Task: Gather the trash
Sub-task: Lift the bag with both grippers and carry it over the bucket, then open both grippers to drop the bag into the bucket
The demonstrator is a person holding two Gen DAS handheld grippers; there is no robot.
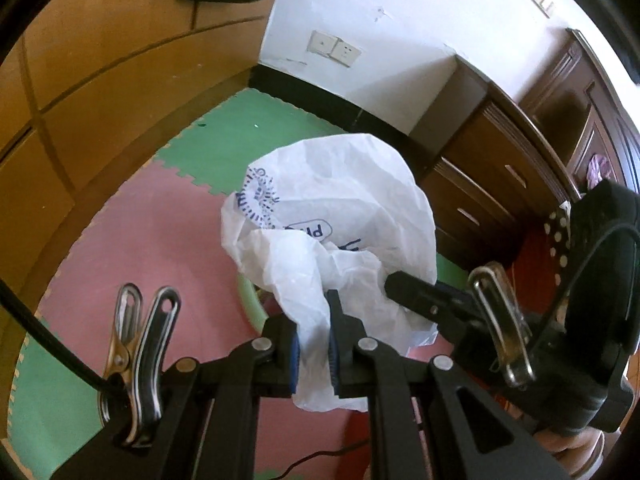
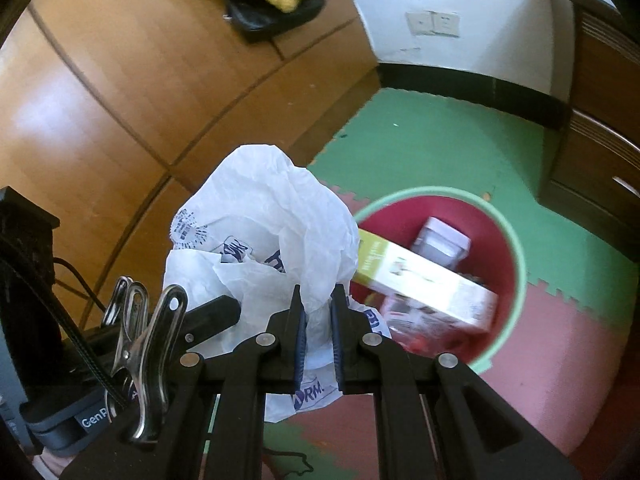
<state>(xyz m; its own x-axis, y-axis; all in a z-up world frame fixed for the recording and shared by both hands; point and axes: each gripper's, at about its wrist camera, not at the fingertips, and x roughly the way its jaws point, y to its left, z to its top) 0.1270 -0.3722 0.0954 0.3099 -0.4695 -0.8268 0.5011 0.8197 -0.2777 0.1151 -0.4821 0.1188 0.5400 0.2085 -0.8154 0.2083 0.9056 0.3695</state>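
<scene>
Left wrist view. The left claw (image 1: 314, 344) is clenched on a fold of the white plastic bag (image 1: 340, 208), the blue pads pinching the film between them with only the film's thickness separating them. The bag billows up and forward from the claw, crumpled, blue print on its face. The right claw (image 1: 394, 284) enters from the right, its black tip touching the same bag; whether it is closed cannot be told from here. A sliver of the green bin rim (image 1: 250, 300) shows below the bag, just ahead of the left claw; the bin's inside is hidden by the bag. Floor is a pink and green foam mat (image 1: 132, 240).

Right wrist view. The right claw (image 2: 318, 332) is clenched on another fold of the bag (image 2: 272, 208), pads nearly together, film trapped between. The left claw's tip (image 2: 216, 312) touches the bag at lower left. The bin (image 2: 520, 248), red inside with green rim, lies ahead and to the right of the right claw, below the bag. It already holds a long white-and-green box (image 2: 424, 280), lying slantwise, and a small white box (image 2: 440, 240) beyond it.

Judgement: the bag hangs at the bin's near-left edge, not over its centre. The coming move turns on carrying it forward and rightward; the right claw is nearer the opening.
</scene>
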